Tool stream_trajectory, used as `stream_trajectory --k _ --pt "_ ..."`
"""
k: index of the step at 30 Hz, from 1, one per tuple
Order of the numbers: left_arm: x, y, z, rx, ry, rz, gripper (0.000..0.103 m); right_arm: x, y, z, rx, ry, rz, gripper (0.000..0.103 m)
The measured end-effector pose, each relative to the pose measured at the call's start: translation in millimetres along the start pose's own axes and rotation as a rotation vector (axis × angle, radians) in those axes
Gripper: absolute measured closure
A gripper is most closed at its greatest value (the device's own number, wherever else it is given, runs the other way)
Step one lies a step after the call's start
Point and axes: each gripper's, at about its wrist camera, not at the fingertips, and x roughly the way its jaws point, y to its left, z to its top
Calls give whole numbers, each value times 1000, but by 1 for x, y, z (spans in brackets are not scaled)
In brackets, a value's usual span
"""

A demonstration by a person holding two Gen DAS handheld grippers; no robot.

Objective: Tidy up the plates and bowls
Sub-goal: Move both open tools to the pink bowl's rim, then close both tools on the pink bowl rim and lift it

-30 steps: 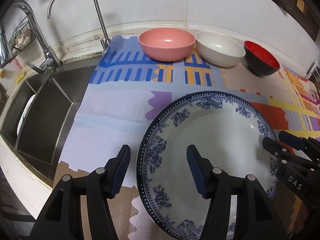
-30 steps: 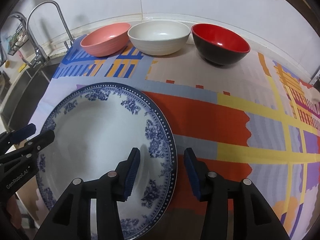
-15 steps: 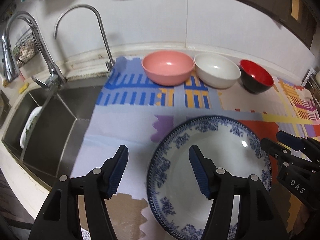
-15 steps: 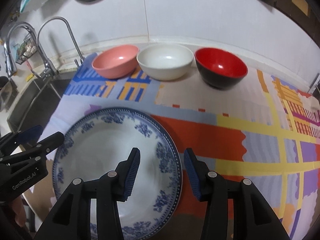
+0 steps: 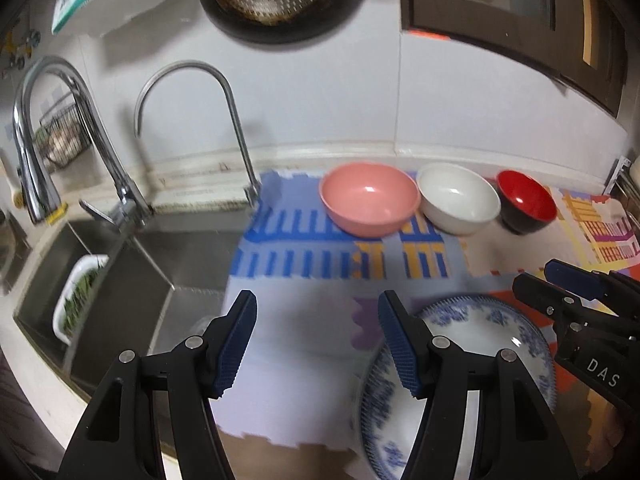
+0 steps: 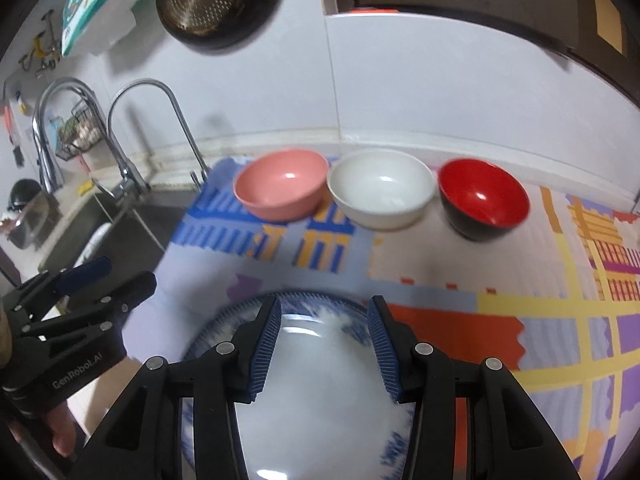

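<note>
Both grippers hang above the counter with jaws wide and nothing in them: the left gripper (image 5: 316,344) near the sink (image 5: 132,280) edge, the right gripper (image 6: 324,344) over the blue-patterned plate (image 6: 320,400), which lies flat on the mat (image 6: 460,272) at the counter's front edge. 3 bowls line the back edge: pink bowl (image 6: 280,190), white bowl (image 6: 380,194), red bowl (image 6: 482,202). The glazed plate looks slippery; a shallow pinch on its rim could slip and drop it off the front edge.

White tiled wall (image 5: 320,112) at twelve o'clock; steel sink (image 5: 132,280) at nine; dark wooden cabinet (image 5: 500,0) at one.
</note>
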Motion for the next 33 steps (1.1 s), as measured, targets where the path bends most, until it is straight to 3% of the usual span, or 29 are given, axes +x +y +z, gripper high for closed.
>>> stream_trajectory --k 8,17,33 --pt "11 24 21 49 -48 20 41 10 25 27 23 -40 7 57" --pt "44 36 49 84 -82 9 41 45 33 46 102 6 37 58" --pt "137 24 77 127 -2 -83 41 121 13 70 273 63 23 67"
